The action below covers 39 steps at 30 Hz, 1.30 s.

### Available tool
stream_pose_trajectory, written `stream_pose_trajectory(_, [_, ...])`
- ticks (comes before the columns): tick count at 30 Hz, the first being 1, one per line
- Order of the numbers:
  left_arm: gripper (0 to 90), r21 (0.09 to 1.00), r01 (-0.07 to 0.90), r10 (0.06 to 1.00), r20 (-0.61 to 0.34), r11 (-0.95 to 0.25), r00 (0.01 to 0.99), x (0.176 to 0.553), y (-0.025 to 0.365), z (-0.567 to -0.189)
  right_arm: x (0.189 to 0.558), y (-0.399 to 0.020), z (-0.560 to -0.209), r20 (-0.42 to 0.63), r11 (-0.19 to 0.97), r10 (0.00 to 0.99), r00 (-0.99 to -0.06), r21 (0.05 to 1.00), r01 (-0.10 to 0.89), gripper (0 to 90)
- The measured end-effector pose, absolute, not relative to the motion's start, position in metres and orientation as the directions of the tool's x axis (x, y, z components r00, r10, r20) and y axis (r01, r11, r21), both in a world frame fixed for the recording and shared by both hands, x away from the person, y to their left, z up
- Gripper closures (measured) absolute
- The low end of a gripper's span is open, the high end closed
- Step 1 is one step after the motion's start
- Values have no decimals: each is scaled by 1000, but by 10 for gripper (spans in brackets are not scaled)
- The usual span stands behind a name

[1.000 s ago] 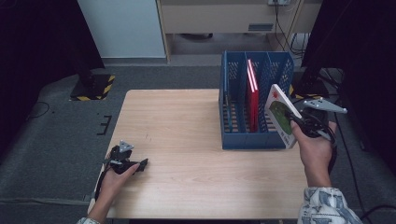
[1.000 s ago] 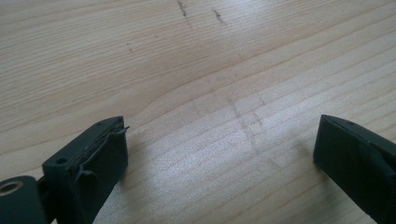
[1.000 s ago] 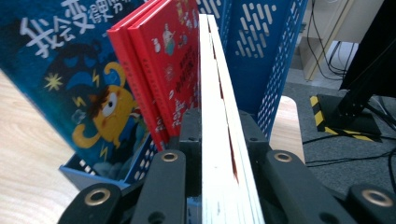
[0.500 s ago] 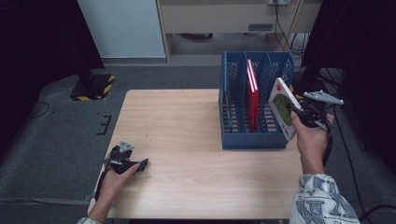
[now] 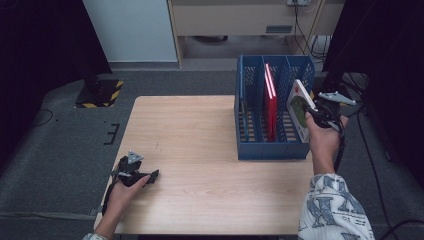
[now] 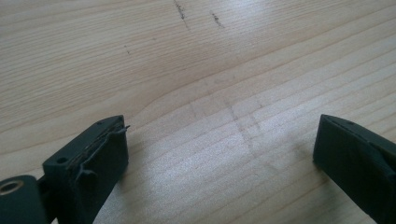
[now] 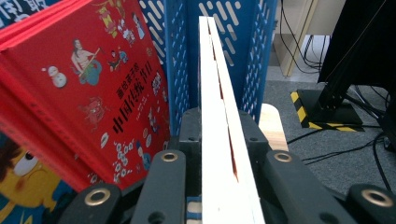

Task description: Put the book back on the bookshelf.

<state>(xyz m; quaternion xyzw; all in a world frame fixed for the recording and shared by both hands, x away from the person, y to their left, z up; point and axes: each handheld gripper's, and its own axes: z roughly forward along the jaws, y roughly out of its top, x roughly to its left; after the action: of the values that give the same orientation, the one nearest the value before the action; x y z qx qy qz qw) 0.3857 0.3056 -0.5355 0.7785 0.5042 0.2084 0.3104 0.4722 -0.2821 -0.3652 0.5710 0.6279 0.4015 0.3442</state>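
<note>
A blue slotted rack (image 5: pixel 249 127) stands on the right of the wooden table (image 5: pixel 200 150), with a red book (image 5: pixel 270 102) upright in a middle slot. My right gripper (image 5: pixel 314 116) is shut on a thin white book with a green cover (image 5: pixel 299 107), held tilted over the rack's rightmost slot. In the right gripper view the white book (image 7: pixel 215 116) runs edge-on between the jaws, beside the red book (image 7: pixel 88 93) and the blue rack (image 7: pixel 233 42). My left gripper (image 5: pixel 145 177) rests on the table near its front left corner, and the left gripper view has its jaws wide apart over bare wood (image 6: pixel 219 116).
Black stands and cables (image 5: pixel 350 80) crowd the floor right of the table. A yellow-and-black striped base (image 5: pixel 102 92) sits on the floor at the far left. A cabinet (image 5: pixel 240 20) stands behind the rack.
My right gripper has carried the white book forward and slightly down, from the rack's front right corner to above its rightmost slot. The left gripper has stayed put.
</note>
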Motion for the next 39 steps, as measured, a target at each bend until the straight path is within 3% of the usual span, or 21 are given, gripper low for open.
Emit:
stream_pose_trajectory(16, [24,695,654,914,11,-299,405,385,307,-536,497,-259,-392,7,43,995,-104,884,465,763])
stream_pose_trajectory(39, [24,694,655,914,10,-299,406,385,307,-536,502,-265,-421,-14,60,996,-93,855,515,762])
